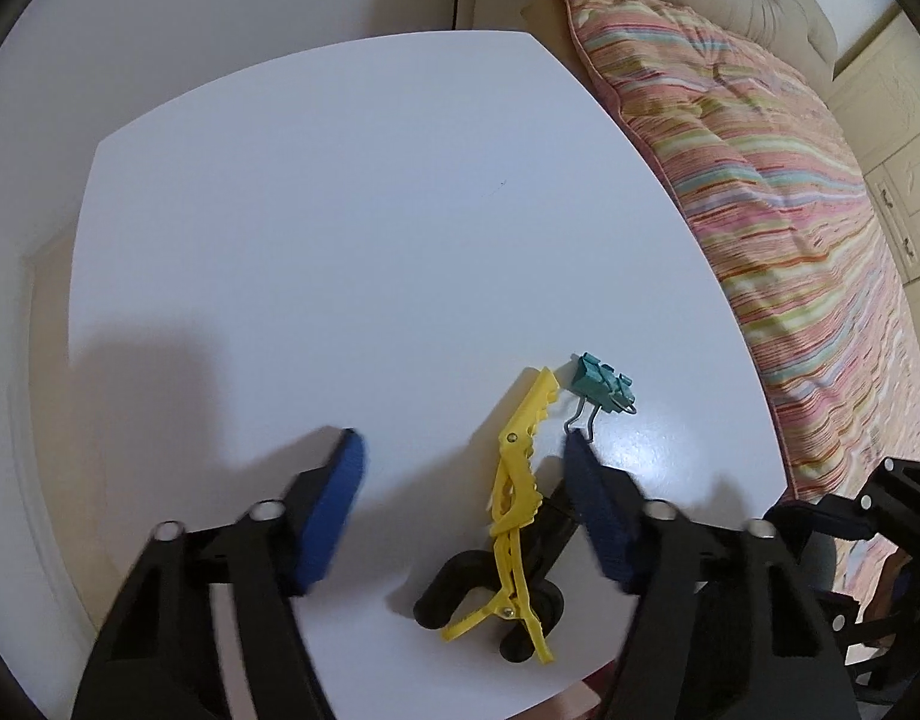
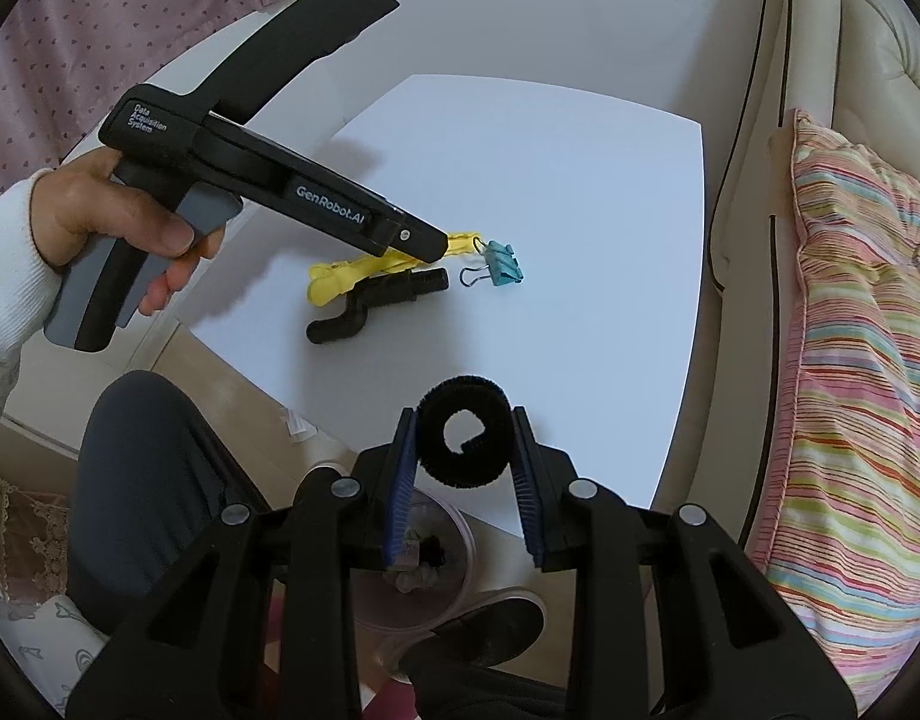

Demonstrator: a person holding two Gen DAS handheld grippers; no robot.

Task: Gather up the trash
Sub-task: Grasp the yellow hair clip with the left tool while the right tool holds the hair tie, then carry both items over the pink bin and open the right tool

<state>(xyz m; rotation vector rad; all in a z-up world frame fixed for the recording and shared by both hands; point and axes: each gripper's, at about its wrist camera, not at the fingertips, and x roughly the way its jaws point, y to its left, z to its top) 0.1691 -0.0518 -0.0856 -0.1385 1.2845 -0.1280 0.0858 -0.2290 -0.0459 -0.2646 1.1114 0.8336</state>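
On the white table (image 1: 340,240) a yellow clip (image 1: 517,480) lies across a black clip (image 1: 490,588), with a teal binder clip (image 1: 601,387) just beyond them. My left gripper (image 1: 460,441) points down over them, open. The yellow clip lies between its blue pads (image 1: 334,504), nearer the right one, and neither pad presses on it. In the right wrist view the left gripper (image 2: 439,243) hovers over the yellow clip (image 2: 370,267), beside the black clip (image 2: 379,300) and the binder clip (image 2: 502,267). My right gripper (image 2: 463,414) is shut on a black fuzzy roll (image 2: 463,468) near the table's front edge.
A striped pillow (image 2: 850,360) leans on a cream sofa (image 2: 868,30) along the table's right side. Below the right gripper, off the table edge, stands a clear bin (image 2: 454,531) with scraps inside. A person's hand (image 2: 130,222), a dark-trousered leg (image 2: 148,480) and a shoe (image 2: 490,624) are close by.
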